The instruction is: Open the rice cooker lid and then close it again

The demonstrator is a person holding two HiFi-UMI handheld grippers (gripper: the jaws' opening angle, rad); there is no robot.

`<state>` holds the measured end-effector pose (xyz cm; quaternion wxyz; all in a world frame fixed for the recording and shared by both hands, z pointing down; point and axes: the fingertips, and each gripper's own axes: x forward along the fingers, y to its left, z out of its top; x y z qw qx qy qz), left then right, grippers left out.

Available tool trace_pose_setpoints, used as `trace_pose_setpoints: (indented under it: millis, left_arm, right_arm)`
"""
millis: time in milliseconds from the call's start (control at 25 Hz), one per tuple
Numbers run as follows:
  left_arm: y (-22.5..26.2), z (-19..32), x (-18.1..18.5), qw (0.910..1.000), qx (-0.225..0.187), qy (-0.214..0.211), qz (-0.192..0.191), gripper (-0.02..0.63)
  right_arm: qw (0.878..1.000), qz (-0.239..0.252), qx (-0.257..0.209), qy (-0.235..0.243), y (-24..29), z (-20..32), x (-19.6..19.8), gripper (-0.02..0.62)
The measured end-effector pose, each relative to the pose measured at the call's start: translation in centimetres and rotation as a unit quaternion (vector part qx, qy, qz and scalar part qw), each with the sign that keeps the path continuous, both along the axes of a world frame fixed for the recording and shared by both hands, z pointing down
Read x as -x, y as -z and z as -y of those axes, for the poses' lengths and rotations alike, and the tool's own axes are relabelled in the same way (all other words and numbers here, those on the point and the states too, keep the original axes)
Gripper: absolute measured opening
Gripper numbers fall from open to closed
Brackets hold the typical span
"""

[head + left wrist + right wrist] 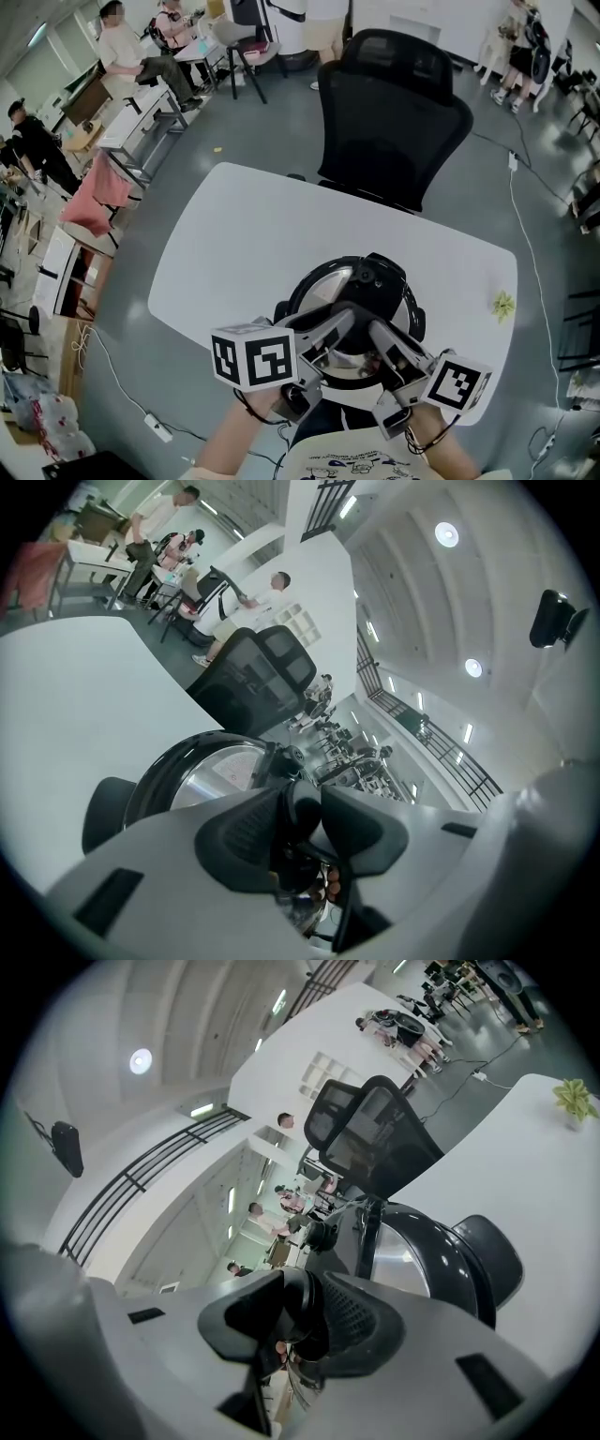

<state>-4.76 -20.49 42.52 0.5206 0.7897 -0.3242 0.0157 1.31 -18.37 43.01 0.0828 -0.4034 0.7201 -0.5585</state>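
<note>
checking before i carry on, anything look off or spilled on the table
Nothing stands out. The rice cooker sits upright on the white table, the left gripper and right gripper each clamped on a dark part at its front. No spills; a small green sprig lies apart.

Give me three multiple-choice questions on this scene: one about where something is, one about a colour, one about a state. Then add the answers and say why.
1. Where does the rice cooker stand?
A. on the floor
B. on the table, at the person's side of it
C. on a shelf

2. What colour is the small plant on the table?
A. green
B. red
C. blue

3. The office chair behind the table is:
A. occupied
B. empty
C. tipped over

Answers:
1 B, since the head view shows it on the white top just ahead of the person's hands.
2 A, since it shows as a pale green tuft near the right edge.
3 B, since it stands upright with nobody in it.
</note>
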Motion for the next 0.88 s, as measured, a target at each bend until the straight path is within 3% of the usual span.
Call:
trace_pose_setpoints:
  millis: [440, 880]
  left_arm:
    - [2.0, -1.7, 0.5, 1.0, -0.004, 0.007, 0.005, 0.156]
    - [3.7, -3.8, -0.8, 0.9996, -0.022, -0.012, -0.015, 0.156]
  right_arm:
    - [1.0, 0.031, -0.004, -0.001, 2.3, -1.5, 0.9, 0.141]
    - [0.999, 0.021, -0.023, -0.031, 4.1, -3.9, -0.5, 0.138]
